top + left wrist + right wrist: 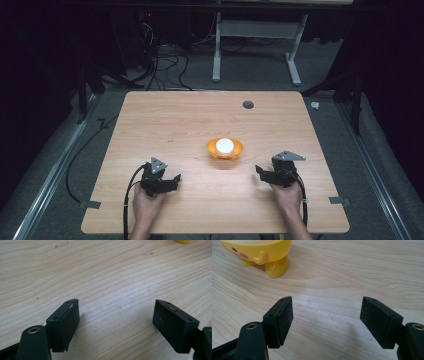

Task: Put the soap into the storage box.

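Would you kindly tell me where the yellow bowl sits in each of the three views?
High view: the yellow bowl is near the picture's middle.
Left gripper view: the bowl is a sliver at the top edge, far right.
Right gripper view: the bowl fills the top left corner.
Shared landmark: the wooden table.

Overhead forward-down view of table [150, 115]; two low close views sharing yellow bowl [259, 252].

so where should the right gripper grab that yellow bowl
Probably by the near rim: the bowl stands upright on short legs, with a white ball inside. Bring the right gripper in from its right, one finger over the rim, one outside.
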Available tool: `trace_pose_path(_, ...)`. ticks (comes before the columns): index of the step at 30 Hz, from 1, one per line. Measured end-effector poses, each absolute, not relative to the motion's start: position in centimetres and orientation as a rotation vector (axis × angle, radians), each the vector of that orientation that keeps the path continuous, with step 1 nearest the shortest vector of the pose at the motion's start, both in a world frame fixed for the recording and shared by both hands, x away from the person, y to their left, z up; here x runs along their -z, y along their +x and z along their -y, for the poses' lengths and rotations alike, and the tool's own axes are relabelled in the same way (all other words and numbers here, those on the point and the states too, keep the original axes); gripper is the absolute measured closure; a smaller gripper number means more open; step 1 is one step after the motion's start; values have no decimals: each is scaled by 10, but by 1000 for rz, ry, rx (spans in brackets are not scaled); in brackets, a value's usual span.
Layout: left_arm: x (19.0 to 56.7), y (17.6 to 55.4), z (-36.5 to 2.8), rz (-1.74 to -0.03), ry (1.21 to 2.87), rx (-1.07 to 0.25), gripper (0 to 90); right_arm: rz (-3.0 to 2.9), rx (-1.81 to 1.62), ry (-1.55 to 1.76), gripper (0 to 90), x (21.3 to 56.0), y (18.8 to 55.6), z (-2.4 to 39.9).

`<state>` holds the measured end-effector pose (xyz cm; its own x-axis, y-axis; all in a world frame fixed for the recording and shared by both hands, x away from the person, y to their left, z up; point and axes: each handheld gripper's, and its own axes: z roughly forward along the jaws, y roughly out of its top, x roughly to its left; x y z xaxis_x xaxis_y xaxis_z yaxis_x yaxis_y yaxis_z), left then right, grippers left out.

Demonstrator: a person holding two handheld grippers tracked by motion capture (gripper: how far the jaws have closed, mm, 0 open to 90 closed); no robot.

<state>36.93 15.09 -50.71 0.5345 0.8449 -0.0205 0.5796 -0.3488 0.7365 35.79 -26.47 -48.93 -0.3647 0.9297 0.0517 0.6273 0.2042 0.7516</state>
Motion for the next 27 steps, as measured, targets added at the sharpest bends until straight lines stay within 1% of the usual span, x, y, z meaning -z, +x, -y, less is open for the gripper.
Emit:
trace_pose_path(14, 507, 369, -151, -1150, 2064, -480, 220, -2098, -863, 1428, 269, 501, 361, 257)
trace_pose_path(27, 507, 369, -151, -1152, 2063, -481, 219, -2092, -869, 1439, 251, 502, 363, 258)
